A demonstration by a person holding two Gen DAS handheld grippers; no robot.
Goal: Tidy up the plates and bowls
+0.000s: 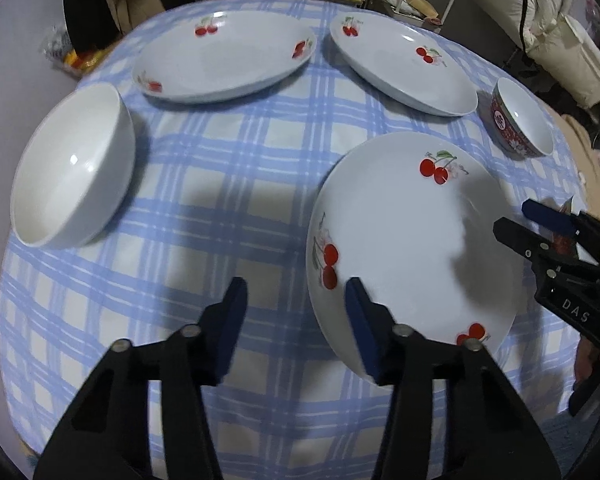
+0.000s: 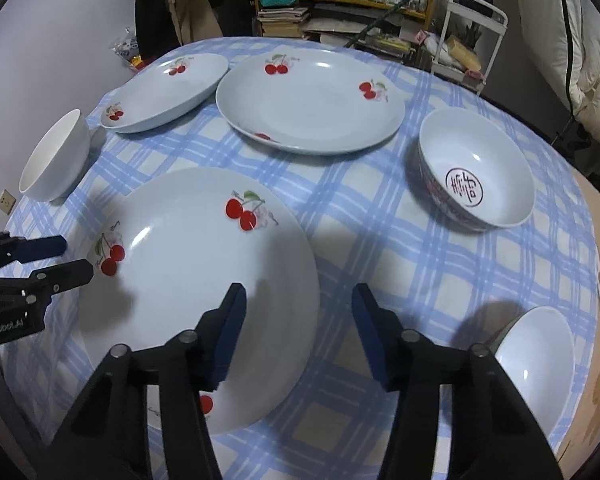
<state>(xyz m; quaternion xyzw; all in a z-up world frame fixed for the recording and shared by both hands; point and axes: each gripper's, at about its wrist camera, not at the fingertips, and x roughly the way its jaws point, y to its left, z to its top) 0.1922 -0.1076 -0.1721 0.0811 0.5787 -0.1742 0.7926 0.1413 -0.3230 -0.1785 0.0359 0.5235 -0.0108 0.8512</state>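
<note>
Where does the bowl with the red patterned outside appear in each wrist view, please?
Left wrist view: the red patterned bowl sits at the far right edge, just right of the back-right cherry plate.
Right wrist view: the same bowl sits right of centre, a red emblem showing inside, again right of that cherry plate.
Shared landmark: the near cherry plate, in front of both open grippers.

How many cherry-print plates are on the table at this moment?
3. The near plate lies just ahead of both grippers; the far left plate and far right plate sit side by side at the back. None stacked, as far as visible.
</note>
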